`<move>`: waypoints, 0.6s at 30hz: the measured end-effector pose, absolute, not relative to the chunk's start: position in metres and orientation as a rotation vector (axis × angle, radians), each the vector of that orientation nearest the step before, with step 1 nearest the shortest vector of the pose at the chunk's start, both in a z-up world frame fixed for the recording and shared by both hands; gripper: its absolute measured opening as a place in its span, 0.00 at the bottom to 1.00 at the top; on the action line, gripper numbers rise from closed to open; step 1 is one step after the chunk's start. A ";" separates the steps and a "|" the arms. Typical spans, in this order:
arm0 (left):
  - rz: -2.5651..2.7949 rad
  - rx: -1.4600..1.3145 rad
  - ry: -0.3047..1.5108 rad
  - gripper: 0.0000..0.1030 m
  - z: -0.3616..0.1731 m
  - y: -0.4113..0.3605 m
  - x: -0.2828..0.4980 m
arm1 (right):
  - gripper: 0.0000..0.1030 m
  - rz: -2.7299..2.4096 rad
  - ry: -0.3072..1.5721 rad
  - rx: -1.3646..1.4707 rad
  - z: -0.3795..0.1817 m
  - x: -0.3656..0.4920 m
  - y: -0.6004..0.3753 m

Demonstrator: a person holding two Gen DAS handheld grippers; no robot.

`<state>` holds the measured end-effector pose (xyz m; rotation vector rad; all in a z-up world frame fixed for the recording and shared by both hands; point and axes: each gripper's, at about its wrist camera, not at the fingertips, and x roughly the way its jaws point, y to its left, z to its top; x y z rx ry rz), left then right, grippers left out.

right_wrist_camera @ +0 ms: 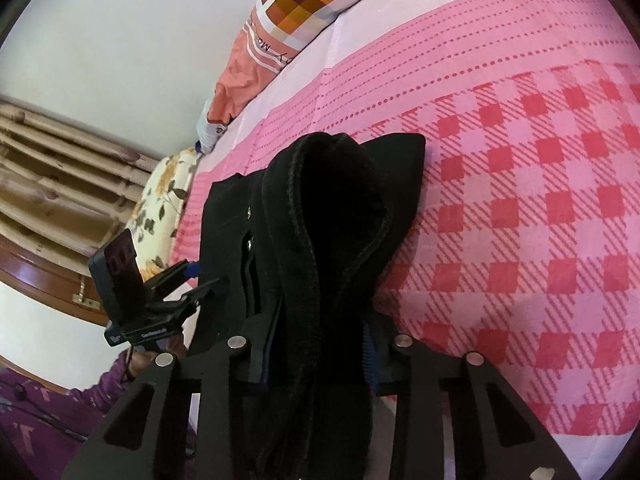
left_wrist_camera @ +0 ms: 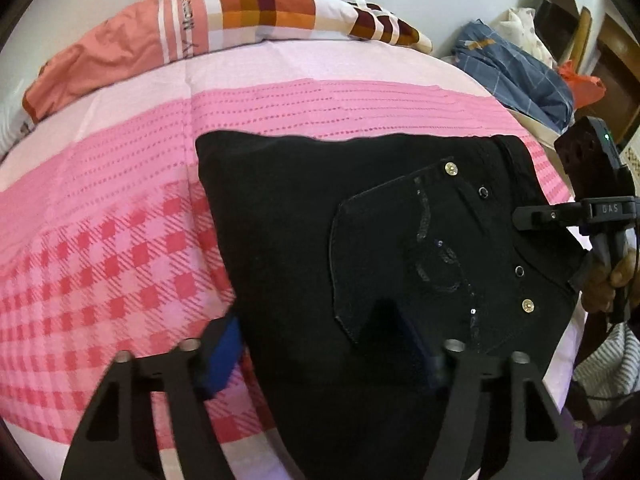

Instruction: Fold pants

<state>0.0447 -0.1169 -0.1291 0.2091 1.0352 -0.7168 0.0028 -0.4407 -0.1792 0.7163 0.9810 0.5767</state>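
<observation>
The black pants [left_wrist_camera: 360, 232] lie folded on the pink checked bedsheet [left_wrist_camera: 100, 248], back pocket with studs facing up. My left gripper [left_wrist_camera: 320, 360] is open at the near edge of the pants, one blue pad left of the fabric, the other finger over it. My right gripper [right_wrist_camera: 316, 356] is shut on the waistband end of the pants [right_wrist_camera: 336, 216], which bunches up between its fingers. The right gripper also shows in the left wrist view [left_wrist_camera: 532, 216] at the pants' right edge. The left gripper shows in the right wrist view [right_wrist_camera: 200, 280] at the left edge.
A checked orange and white pillow [left_wrist_camera: 248, 12] lies at the bed's head. Blue and white clothes [left_wrist_camera: 516, 68] are piled beyond the bed's right side. A floral pillow [right_wrist_camera: 164, 200] and a wooden bed frame [right_wrist_camera: 48, 276] lie to the left in the right wrist view.
</observation>
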 end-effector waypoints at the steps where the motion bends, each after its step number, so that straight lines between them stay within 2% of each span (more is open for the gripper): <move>1: -0.715 0.197 1.033 0.42 -0.126 -0.116 0.045 | 0.30 0.583 0.972 0.736 -0.181 0.002 -0.442; 2: -0.708 0.188 1.031 0.36 -0.122 -0.115 0.046 | 0.30 0.589 0.963 0.758 -0.183 0.001 -0.444; 4: -0.702 0.172 1.027 0.31 -0.118 -0.112 0.046 | 0.30 0.594 0.951 0.786 -0.186 0.000 -0.446; 8: -0.681 0.188 1.004 0.26 -0.113 -0.113 0.039 | 0.29 0.603 0.928 0.826 -0.186 -0.003 -0.447; 18: -0.681 0.203 0.993 0.26 -0.108 -0.115 0.039 | 0.28 0.608 0.907 0.831 -0.185 -0.009 -0.450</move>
